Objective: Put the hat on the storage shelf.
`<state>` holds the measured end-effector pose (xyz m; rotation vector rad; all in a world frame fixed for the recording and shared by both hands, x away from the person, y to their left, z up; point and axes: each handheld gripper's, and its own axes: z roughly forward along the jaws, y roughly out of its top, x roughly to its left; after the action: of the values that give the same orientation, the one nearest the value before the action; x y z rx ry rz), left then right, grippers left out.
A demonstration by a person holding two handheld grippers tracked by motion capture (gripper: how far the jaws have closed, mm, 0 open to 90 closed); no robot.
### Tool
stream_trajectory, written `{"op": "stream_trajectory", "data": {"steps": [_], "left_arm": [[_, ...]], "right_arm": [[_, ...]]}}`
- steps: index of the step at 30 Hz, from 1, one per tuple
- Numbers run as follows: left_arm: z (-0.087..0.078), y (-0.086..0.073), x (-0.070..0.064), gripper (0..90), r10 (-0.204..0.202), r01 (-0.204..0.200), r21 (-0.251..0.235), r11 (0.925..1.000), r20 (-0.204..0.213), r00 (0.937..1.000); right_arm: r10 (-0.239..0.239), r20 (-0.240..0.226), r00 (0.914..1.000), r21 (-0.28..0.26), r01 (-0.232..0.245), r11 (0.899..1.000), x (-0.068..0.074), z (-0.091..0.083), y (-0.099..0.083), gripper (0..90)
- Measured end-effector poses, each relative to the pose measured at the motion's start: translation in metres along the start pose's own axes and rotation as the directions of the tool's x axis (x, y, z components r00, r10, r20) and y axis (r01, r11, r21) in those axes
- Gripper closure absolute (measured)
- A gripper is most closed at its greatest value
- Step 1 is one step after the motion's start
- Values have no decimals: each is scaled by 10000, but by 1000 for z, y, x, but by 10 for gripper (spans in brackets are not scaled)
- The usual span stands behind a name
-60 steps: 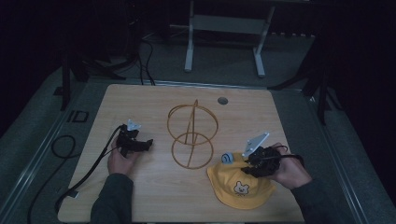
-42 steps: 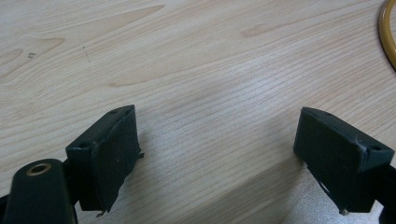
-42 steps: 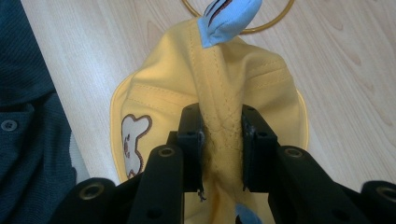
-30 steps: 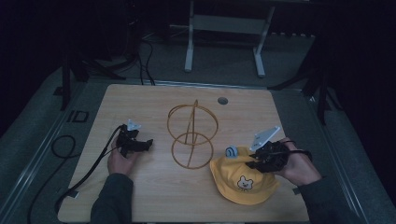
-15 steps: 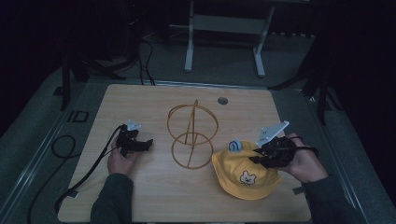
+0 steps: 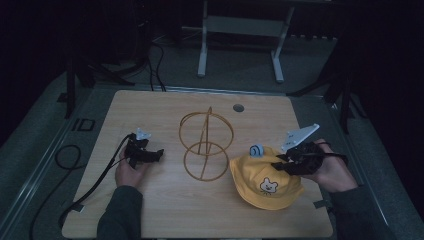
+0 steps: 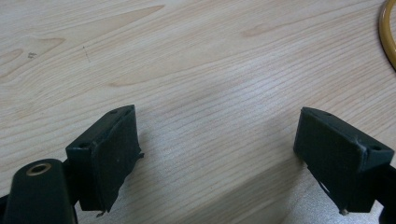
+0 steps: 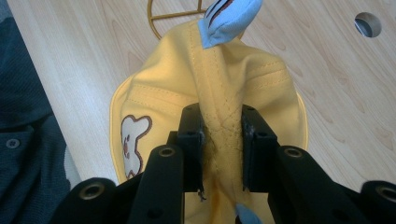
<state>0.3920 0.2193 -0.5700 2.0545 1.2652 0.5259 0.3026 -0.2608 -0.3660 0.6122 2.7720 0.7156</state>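
A yellow child's hat (image 6: 267, 181) (image 8: 219, 107) with a bear patch and blue ears lies at the table's right front, its crown pinched into a ridge. My right gripper (image 6: 281, 161) (image 8: 222, 140) is shut on that fold of the crown, held by a hand at the right. A gold wire stand (image 6: 206, 145) of two rings and a post stands in the middle of the table; its ring shows in the right gripper view (image 8: 161, 14) behind the hat. My left gripper (image 6: 156, 154) (image 7: 217, 154) rests low over bare wood left of the stand, jaws wide apart and empty.
The wooden table (image 6: 150, 107) has a round cable hole (image 6: 238, 107) at the back. A black cable (image 6: 95, 182) trails from the left gripper off the left front edge. A metal frame (image 6: 240, 30) stands on the floor beyond the table.
My right gripper has moved right and slightly back with the hat, dragging and lifting its crown. The left gripper has stayed put.
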Motion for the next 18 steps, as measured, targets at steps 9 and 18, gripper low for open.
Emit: {"op": "stream_trajectory", "data": {"steps": [9, 18], "left_arm": [[0, 0, 0, 139, -1, 1, -1, 10000, -1, 10000], [0, 0, 0, 139, -1, 1, 1, 10000, 0, 10000]], "right_arm": [[197, 64, 9998, -329, -194, 9993, -8, -10, -1, 736], [424, -37, 9991, -692, -426, 9967, -14, -20, 0, 741]]}}
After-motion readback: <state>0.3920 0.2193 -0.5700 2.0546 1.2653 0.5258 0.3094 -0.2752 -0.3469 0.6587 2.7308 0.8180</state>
